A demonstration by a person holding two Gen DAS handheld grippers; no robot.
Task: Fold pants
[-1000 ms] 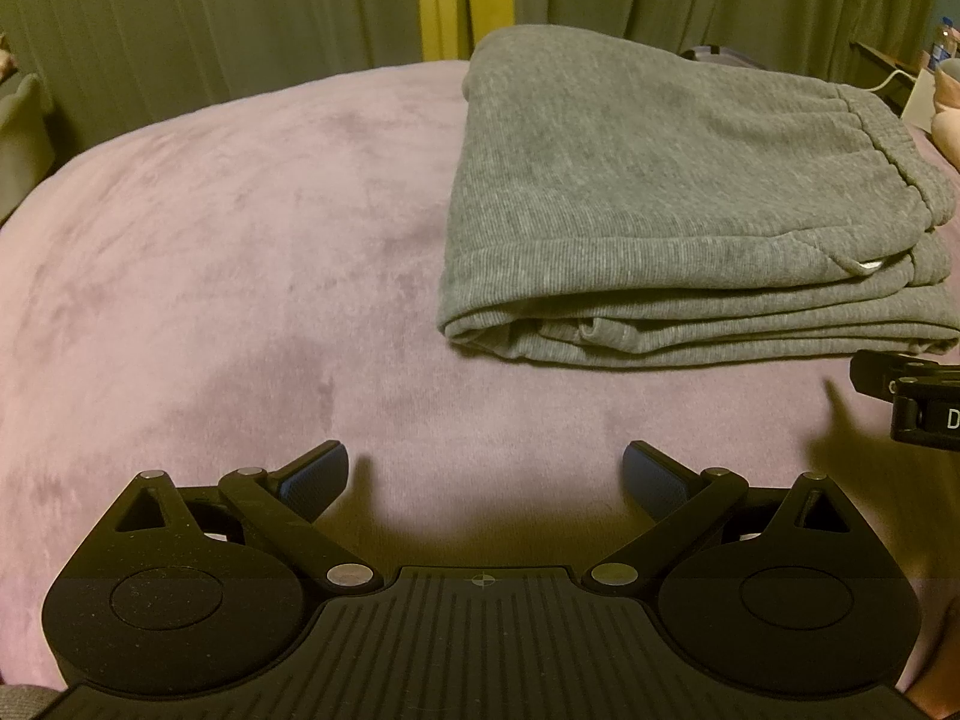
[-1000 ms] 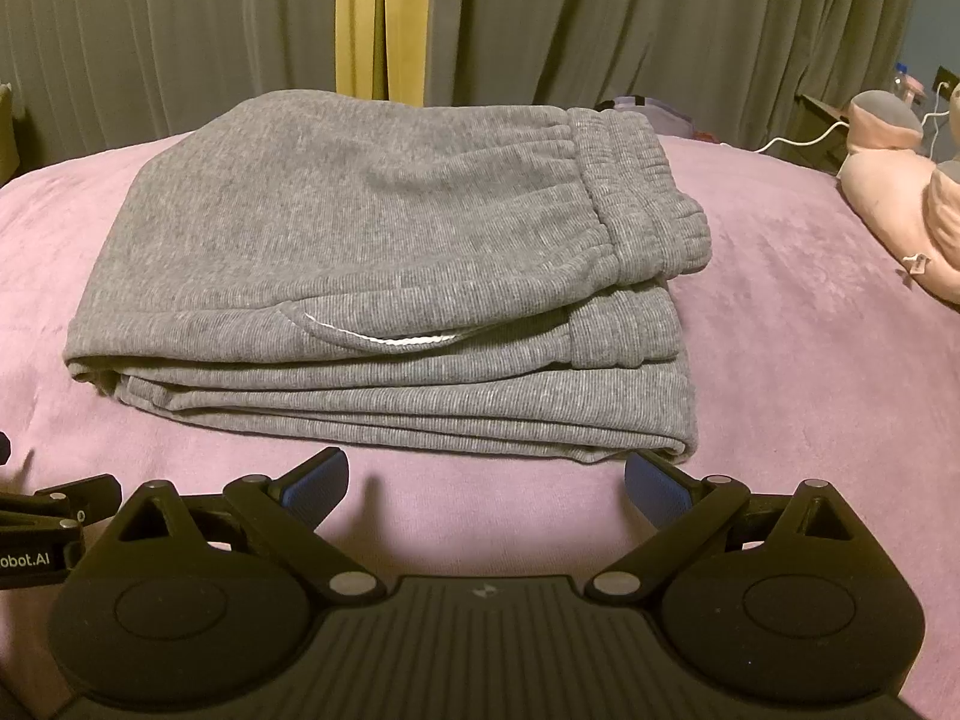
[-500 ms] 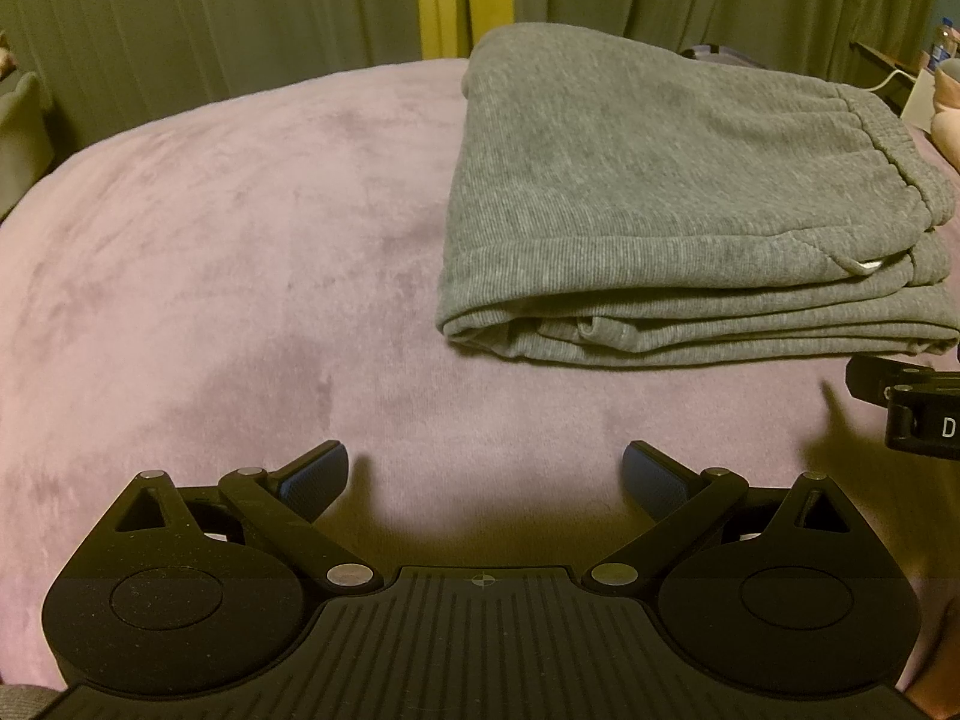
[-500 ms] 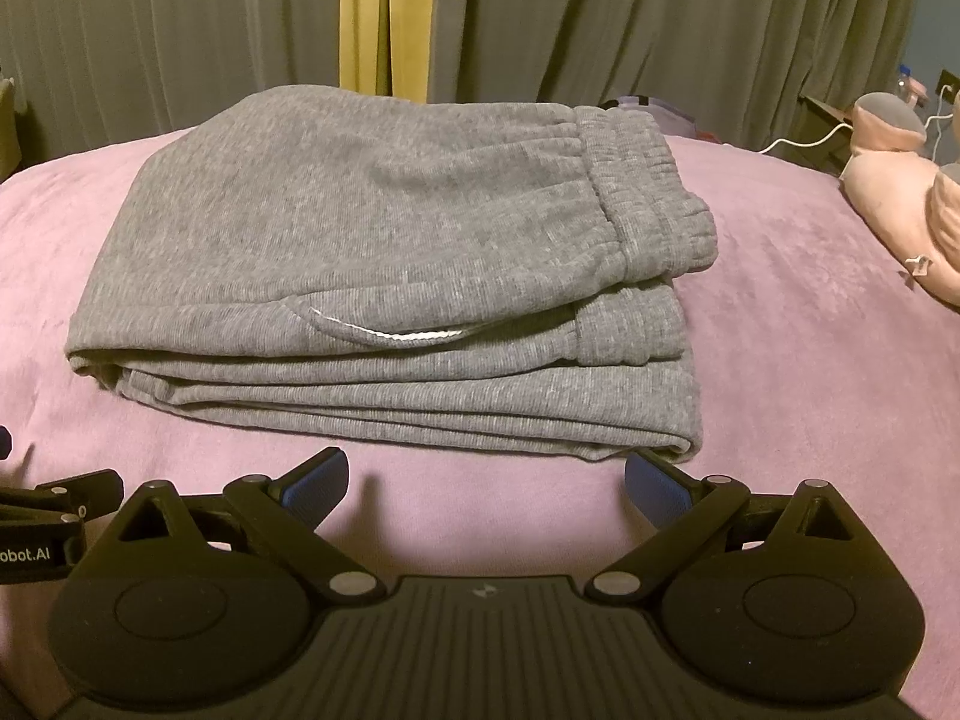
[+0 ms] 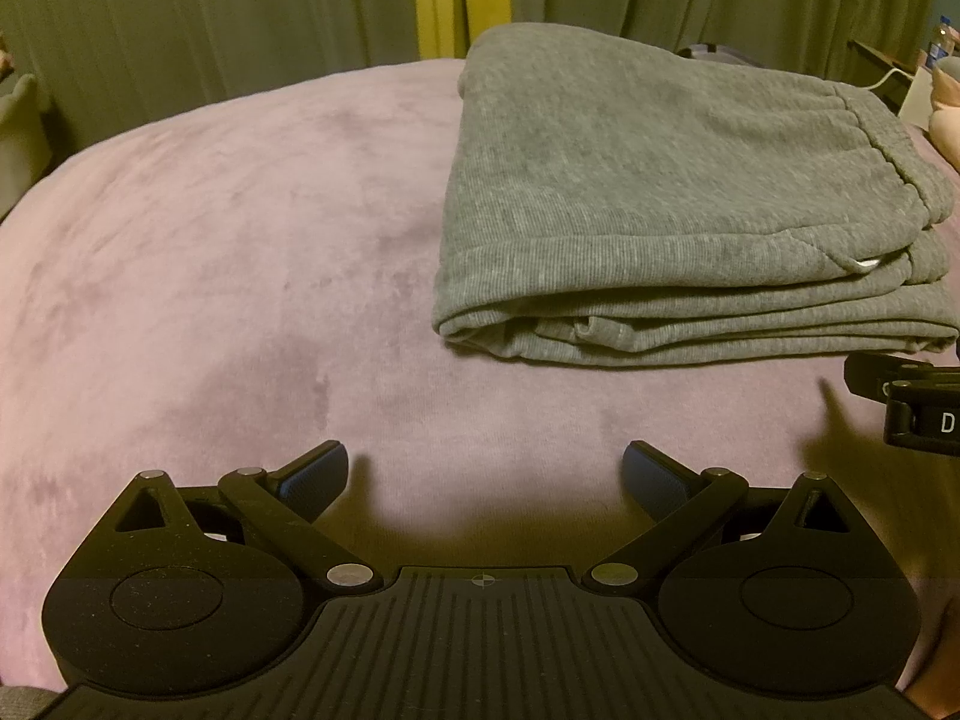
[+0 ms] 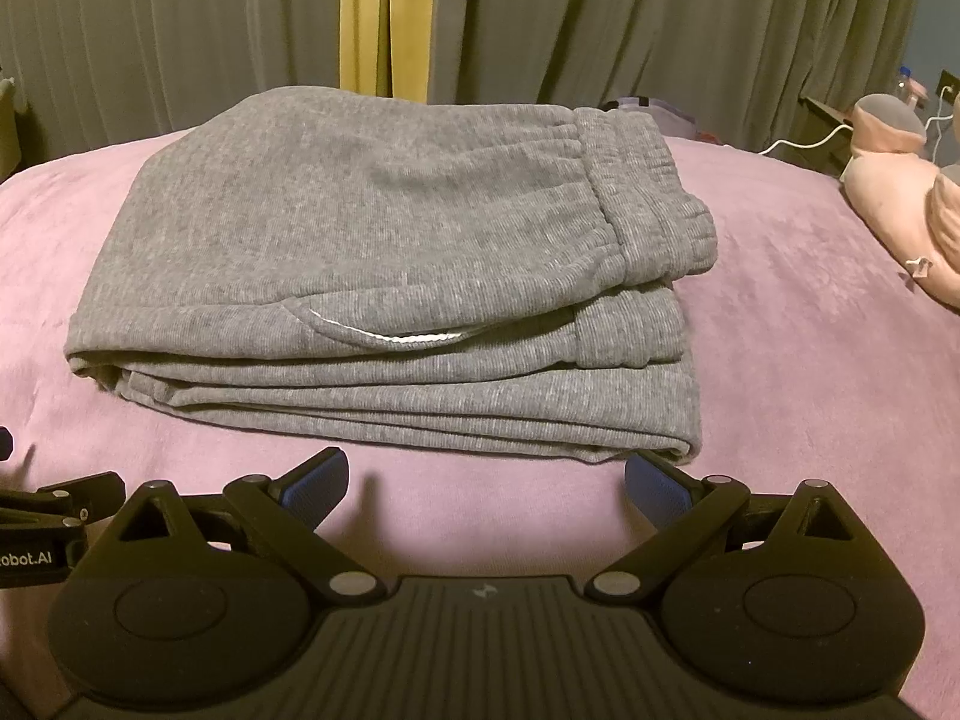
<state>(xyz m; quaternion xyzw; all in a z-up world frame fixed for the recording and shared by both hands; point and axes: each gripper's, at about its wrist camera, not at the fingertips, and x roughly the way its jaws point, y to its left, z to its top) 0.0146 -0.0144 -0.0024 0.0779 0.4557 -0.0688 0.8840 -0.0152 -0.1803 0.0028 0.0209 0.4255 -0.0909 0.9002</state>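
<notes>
The pants (image 6: 384,276) are one grey pair, folded into a flat stack of several layers on the purple bedspread (image 5: 228,276). Compared with a second ago they lie in the same folded shape; in the right wrist view the stack sits slightly lower and nearer in the picture, and in the left wrist view it has hardly shifted at all. The long axis of the bundle runs left to right across both views. The elastic waistband (image 6: 648,198) is at the right end, the rounded fold at the left end, and the layered edges face the cameras. One white drawstring loop (image 6: 408,336) peeks out of the near edge.

There are two tools. The left tool (image 5: 486,474) hovers over bare bedspread, to the left of the pants and apart from them, its two blue-padded fingers spread wide with nothing between them. The right tool (image 6: 486,477) sits just in front of the near edge of the stack, its fingers likewise spread wide and empty; the right finger pad (image 6: 657,489) is close beside the bundle's near right corner, and whether it touches the cloth cannot be told. Each tool shows at the edge of the other's view.

Behind the bed hang grey-green curtains (image 6: 630,18) with one yellow strip (image 6: 384,18) between them. A pink plush toy (image 6: 900,204) lies on the bedspread to the right, well apart from the pants, with a white cable (image 6: 810,141) near it.
</notes>
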